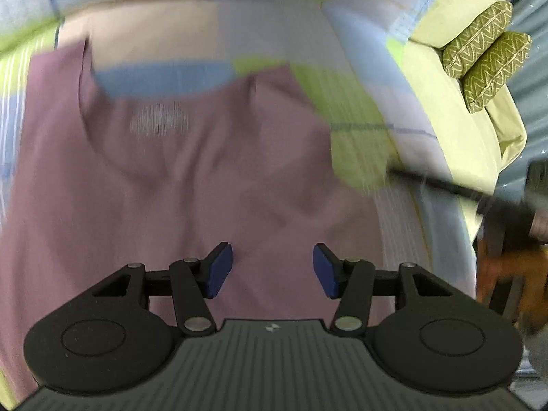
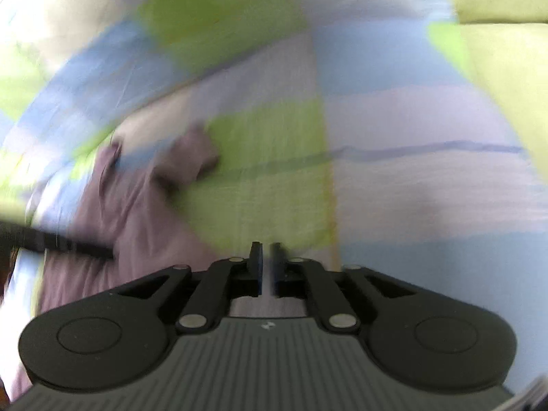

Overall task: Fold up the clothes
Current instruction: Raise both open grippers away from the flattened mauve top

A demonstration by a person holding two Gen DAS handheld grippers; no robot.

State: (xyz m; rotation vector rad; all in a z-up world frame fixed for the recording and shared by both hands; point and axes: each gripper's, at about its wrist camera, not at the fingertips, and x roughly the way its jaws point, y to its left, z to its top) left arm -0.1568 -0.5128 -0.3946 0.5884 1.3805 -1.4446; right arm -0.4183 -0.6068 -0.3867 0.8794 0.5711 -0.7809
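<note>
A mauve T-shirt (image 1: 171,188) lies spread on a patchwork sheet (image 1: 359,120) of green, blue and lilac blocks, its neckline and a pale label toward the far side. My left gripper (image 1: 273,270) hovers over the shirt's lower part, open, with nothing between the blue pads. The right wrist view is blurred. There the shirt (image 2: 130,212) lies to the left, one sleeve end bunched on a green patch. My right gripper (image 2: 266,267) is over the sheet (image 2: 411,188) beside the shirt, a narrow gap between its pads and no cloth in it.
Two olive zigzag-patterned pillows (image 1: 486,58) rest on a pale yellow-green cushion (image 1: 455,130) at the right of the bed. A dark blurred tool part (image 1: 441,185) reaches in from the right edge. Something orange-brown (image 1: 507,274) shows beyond the bed's right side.
</note>
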